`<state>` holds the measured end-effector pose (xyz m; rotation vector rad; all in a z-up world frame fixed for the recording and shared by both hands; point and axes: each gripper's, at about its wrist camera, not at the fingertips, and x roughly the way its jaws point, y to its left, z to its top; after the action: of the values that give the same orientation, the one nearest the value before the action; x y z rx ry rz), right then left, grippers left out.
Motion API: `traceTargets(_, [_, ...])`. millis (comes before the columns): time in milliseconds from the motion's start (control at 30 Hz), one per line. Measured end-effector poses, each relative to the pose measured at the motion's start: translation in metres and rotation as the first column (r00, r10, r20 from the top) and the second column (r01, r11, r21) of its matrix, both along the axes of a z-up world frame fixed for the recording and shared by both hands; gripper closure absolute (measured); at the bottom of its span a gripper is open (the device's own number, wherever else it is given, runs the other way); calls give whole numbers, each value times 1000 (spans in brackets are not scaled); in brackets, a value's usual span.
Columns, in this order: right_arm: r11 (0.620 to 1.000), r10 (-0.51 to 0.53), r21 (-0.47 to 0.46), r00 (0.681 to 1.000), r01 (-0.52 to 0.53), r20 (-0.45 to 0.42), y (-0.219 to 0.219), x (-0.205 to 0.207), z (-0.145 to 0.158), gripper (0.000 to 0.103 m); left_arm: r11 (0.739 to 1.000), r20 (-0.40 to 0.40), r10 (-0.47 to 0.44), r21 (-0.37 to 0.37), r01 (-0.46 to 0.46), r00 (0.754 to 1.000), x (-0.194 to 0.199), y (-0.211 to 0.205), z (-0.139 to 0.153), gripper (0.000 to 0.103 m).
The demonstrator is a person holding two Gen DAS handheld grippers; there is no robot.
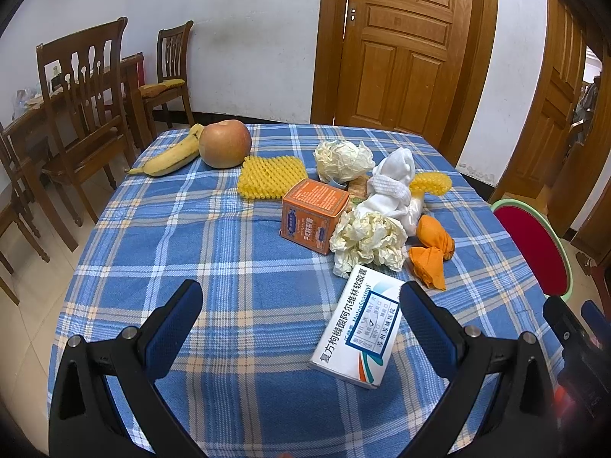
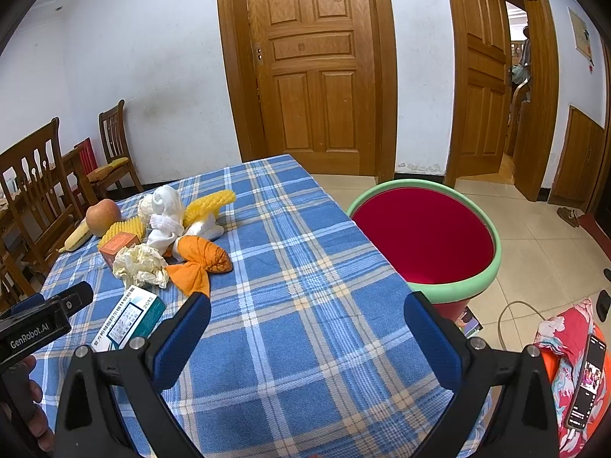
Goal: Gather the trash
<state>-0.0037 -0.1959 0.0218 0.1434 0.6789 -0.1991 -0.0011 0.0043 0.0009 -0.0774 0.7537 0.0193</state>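
Lying flat on the blue checked tablecloth point(image 1: 229, 252), a white medicine box point(image 1: 357, 328) is seen as the closest piece of trash to both tools. In the left wrist view the left gripper point(image 1: 301, 316) is held low over the cloth with its blue pads wide apart and nothing between them; the box sits just ahead and toward the right finger, and its long axis runs diagonally, from the near right corner up toward the crumpled paper ball point(image 1: 368, 238). Because of this slant, it is judged that the gripper must be turned a little so that the pads meet the two long sides and not the corners. The right gripper point(image 2: 307, 324) is also spread open and empty, and in its view the same box point(image 2: 130, 318) is found to the left of the left finger, so the left hand seems to be the nearer one. Behind the box, an orange carton point(image 1: 315, 215), white cloth point(image 1: 393, 185), orange peel-like pieces point(image 1: 431, 255) and yellow foam net point(image 1: 269, 175) are piled closely together. A banana point(image 1: 170, 156) and an apple point(image 1: 225, 143) are placed well apart at the far left corner. A red bin with green rim point(image 2: 425, 244) stands beside the table on the right, and it is probably where the trash should be dropped.
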Motion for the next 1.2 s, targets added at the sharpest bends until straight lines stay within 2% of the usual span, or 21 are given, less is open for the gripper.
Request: traceTargets(1200, [1000,-11,1,1000,11,-7,-3,0,-1,0,1000,-20,-18,4,18,1000,3,-7,-4,2])
